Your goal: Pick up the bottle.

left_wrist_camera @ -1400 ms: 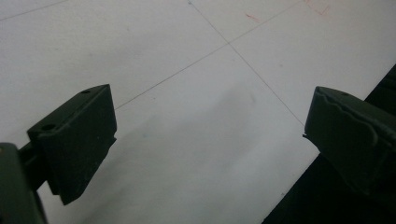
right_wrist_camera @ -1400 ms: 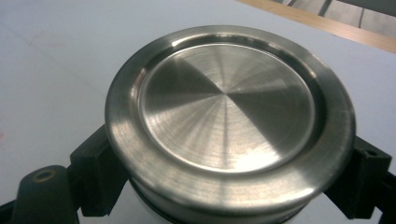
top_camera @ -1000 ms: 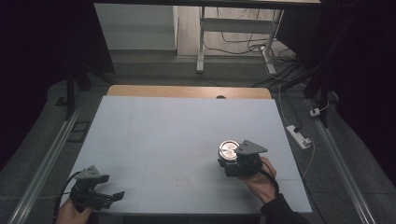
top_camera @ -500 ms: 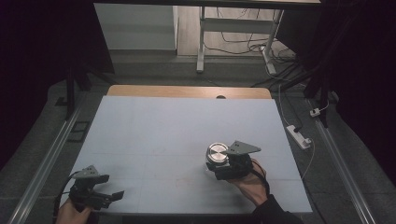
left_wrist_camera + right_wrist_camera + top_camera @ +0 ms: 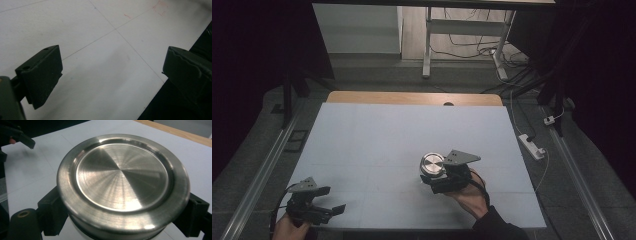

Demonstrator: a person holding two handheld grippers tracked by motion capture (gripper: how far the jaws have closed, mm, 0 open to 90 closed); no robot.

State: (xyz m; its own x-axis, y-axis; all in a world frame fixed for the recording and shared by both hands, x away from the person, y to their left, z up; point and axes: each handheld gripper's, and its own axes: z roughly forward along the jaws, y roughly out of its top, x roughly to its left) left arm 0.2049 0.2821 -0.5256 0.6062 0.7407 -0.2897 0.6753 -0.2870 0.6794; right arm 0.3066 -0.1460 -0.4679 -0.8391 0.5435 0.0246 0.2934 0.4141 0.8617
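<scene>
One round container with a brushed-steel lid sits between the black jaws of the right tool, clamped at its sides, likely so it rides level. It is over the white worktop, right of centre and toward the near edge. The left tool hangs wide open and empty at the near left corner, apparently idle.
</scene>
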